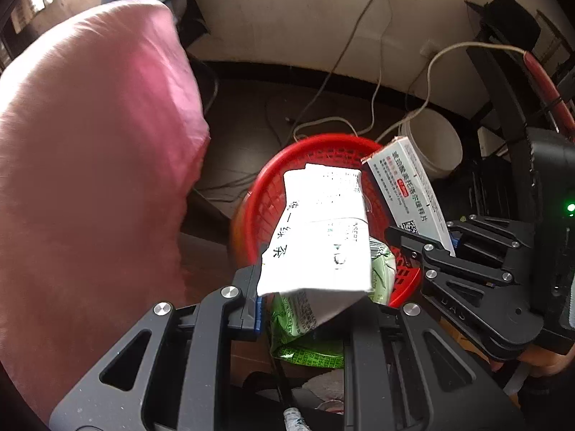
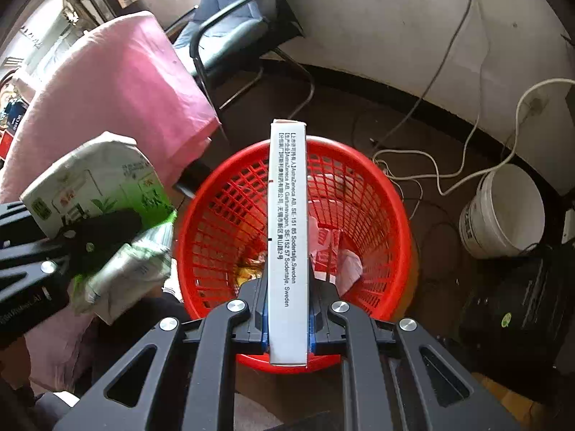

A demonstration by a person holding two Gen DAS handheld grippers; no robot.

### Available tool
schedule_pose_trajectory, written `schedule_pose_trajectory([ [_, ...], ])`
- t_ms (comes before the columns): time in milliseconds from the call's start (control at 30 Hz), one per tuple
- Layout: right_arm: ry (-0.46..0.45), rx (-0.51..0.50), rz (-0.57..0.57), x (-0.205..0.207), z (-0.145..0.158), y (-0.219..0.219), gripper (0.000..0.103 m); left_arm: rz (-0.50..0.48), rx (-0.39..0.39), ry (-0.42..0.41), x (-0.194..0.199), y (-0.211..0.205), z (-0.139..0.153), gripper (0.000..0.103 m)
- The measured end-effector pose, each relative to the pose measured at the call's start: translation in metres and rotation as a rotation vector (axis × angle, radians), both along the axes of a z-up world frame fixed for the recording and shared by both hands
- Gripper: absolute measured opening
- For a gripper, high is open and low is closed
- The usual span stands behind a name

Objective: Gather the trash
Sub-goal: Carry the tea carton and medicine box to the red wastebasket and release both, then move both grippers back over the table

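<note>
In the left wrist view my left gripper (image 1: 316, 301) is shut on a crushed white and green drink carton (image 1: 320, 248), held above the near rim of a red mesh basket (image 1: 323, 147). My right gripper (image 2: 288, 309) is shut on a flat white medicine box (image 2: 288, 215), seen edge-on and standing over the red mesh basket (image 2: 377, 179). Crumpled paper (image 2: 345, 262) and wrappers lie at the basket's bottom. The left gripper (image 2: 90, 248) with the drink carton (image 2: 97, 186) shows at the left of the right wrist view. The right gripper (image 1: 427, 240) with the medicine box (image 1: 406, 186) shows at the right of the left wrist view.
A pink cloth (image 2: 118, 82) drapes over furniture left of the basket. A white bucket (image 2: 503, 212) stands on the floor to the right. Loose cables (image 2: 431, 172) trail along the wall behind. An office chair (image 2: 233, 36) sits at the back.
</note>
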State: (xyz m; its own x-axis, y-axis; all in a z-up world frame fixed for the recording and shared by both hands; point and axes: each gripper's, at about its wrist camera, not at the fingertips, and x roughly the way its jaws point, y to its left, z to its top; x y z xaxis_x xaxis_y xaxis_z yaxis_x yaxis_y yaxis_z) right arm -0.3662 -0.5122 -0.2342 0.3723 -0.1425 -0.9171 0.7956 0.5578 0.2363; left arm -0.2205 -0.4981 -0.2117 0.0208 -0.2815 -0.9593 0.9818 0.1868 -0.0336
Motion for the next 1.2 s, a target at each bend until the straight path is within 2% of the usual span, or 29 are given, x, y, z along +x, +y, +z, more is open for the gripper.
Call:
schedule_pose_trajectory([
  [167,0.018,0.023,-0.014,-0.003,-0.013,-0.004,0.015,-0.049,0.043,0.008,-0.013,-0.010,-0.022,0.020],
  [333,0.036,0.049,-0.028,-0.005,-0.021,-0.006,0.015,-0.052,0.089,0.025,-0.013,-0.014,-0.042,0.020],
  [600,0.014,0.089,-0.068,-0.009,-0.030,-0.013,0.018,-0.035,0.102,0.049,-0.010,-0.018,-0.058,0.022],
  [667,0.011,0.082,-0.081,-0.011,-0.028,-0.012,0.018,-0.026,0.092,0.068,-0.009,-0.017,-0.055,0.035],
  [733,0.002,0.082,-0.088,-0.012,-0.027,-0.011,0.019,-0.016,0.059,0.049,-0.007,-0.014,-0.049,0.048],
  [767,0.000,0.081,-0.093,-0.013,-0.027,-0.012,0.019,-0.011,0.039,0.041,-0.006,-0.013,-0.046,0.051],
  [833,-0.001,0.076,-0.096,-0.013,-0.025,-0.011,0.019,-0.008,0.026,0.046,-0.005,-0.010,-0.041,0.052],
  [900,-0.008,0.069,-0.100,-0.013,-0.021,-0.011,0.022,-0.007,0.022,0.048,-0.003,-0.007,-0.035,0.052],
  [967,-0.018,0.056,-0.108,-0.014,-0.014,-0.009,0.038,-0.011,0.008,0.038,-0.002,-0.002,-0.027,0.053],
  [1100,-0.032,0.023,-0.111,-0.013,0.003,-0.006,0.048,-0.004,-0.023,0.020,0.001,0.009,-0.009,0.058],
  [1167,-0.035,0.001,-0.119,-0.013,0.012,-0.005,0.059,0.000,-0.043,0.018,0.003,0.017,0.003,0.058],
  [1200,-0.035,-0.009,-0.119,-0.012,0.016,-0.005,0.060,0.003,-0.053,0.014,0.004,0.020,0.008,0.059],
])
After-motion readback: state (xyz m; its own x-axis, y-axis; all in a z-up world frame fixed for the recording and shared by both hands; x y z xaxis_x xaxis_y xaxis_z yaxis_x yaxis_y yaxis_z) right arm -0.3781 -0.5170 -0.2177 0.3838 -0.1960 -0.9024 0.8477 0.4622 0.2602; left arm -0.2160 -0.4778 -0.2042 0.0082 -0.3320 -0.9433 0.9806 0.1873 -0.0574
